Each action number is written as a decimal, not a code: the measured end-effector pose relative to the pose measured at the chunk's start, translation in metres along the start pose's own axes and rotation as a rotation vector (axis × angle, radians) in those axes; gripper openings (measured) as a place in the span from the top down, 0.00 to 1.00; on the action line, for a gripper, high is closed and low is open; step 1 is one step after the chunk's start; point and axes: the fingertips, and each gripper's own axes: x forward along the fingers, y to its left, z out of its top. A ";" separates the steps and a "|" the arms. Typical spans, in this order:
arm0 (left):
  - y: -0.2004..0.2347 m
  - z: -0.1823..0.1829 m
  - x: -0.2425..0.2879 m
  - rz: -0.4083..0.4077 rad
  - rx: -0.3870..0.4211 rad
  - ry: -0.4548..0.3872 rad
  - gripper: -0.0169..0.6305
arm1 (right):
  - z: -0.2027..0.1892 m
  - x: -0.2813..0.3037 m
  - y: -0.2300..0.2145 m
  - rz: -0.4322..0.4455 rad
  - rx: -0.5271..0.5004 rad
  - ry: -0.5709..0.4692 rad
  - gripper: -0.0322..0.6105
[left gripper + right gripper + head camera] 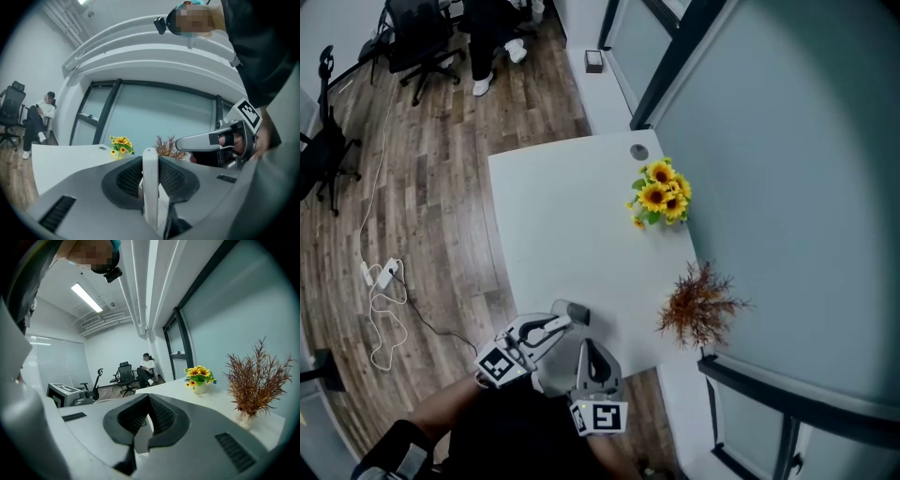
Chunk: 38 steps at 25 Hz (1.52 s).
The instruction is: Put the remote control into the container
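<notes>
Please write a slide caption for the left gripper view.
Left gripper grips a white remote control; sunflowers stand beyond.

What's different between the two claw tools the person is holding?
The left gripper has its jaws apart, clamped on a slim white remote control; the right gripper has its jaws shut on nothing. In the head view the left gripper angles toward the right; the right gripper points straight ahead. Both are grey and hand-held.

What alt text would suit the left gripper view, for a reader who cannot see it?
The left claw grips a slim white remote control, upright and edge-on. Behind it lies a white table with sunflowers and a dried plant; the shut right claw shows at the right.
</notes>
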 end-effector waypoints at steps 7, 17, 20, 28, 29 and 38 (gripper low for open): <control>0.000 0.000 0.010 -0.164 0.045 0.046 0.83 | 0.002 0.005 -0.008 -0.027 0.023 0.003 0.94; -0.003 -0.018 0.010 -0.266 0.069 0.109 0.83 | -0.007 0.003 -0.013 -0.041 0.017 0.036 0.94; 0.000 -0.023 0.009 -0.269 0.062 0.110 0.83 | -0.011 0.004 -0.013 -0.043 0.007 0.053 0.94; -0.003 -0.040 0.009 -0.281 0.063 0.143 0.83 | -0.014 0.010 -0.012 -0.038 0.017 0.064 0.94; -0.003 -0.042 0.009 -0.280 0.057 0.144 0.83 | -0.013 0.011 -0.011 -0.040 0.019 0.064 0.94; -0.006 -0.055 0.008 -0.282 0.047 0.146 0.83 | -0.015 0.010 -0.011 -0.045 0.010 0.074 0.94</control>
